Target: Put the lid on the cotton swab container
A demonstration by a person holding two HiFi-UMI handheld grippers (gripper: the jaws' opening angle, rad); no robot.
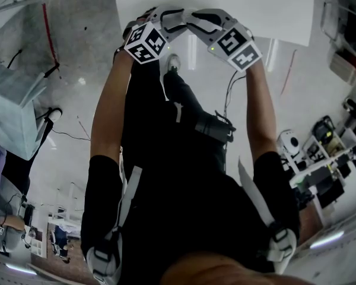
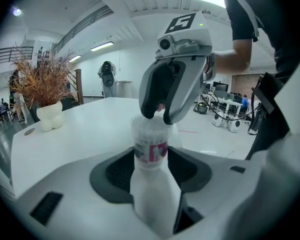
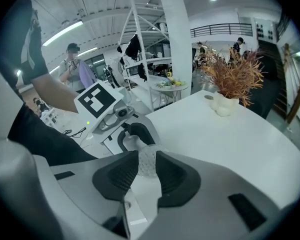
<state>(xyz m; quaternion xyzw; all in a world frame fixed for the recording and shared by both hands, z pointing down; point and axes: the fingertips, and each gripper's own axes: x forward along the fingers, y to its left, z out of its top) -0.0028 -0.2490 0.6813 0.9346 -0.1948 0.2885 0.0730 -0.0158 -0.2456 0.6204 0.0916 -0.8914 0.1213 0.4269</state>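
Note:
My left gripper point(image 2: 152, 170) is shut on the cotton swab container point(image 2: 150, 146), a clear round tub with a pink label that stands upright between its pads. Directly above it my right gripper point(image 2: 160, 117) comes down onto the container's top. In the right gripper view, that gripper point(image 3: 146, 173) is shut on the clear dimpled lid point(image 3: 145, 160), with the left gripper point(image 3: 134, 134) facing it just beyond. Whether the lid sits fully on the rim is hidden by the fingers. From the head view both grippers point(image 1: 173, 18) point(image 1: 197, 19) meet tip to tip at the table's near edge.
A white table point(image 2: 85, 129) stretches beyond the container. On it at the far side stands a white vase of dried brown plants point(image 2: 49, 115) point(image 3: 226, 103). A person point(image 3: 72, 59) stands in the background. Cables and equipment lie on the floor point(image 1: 320, 147).

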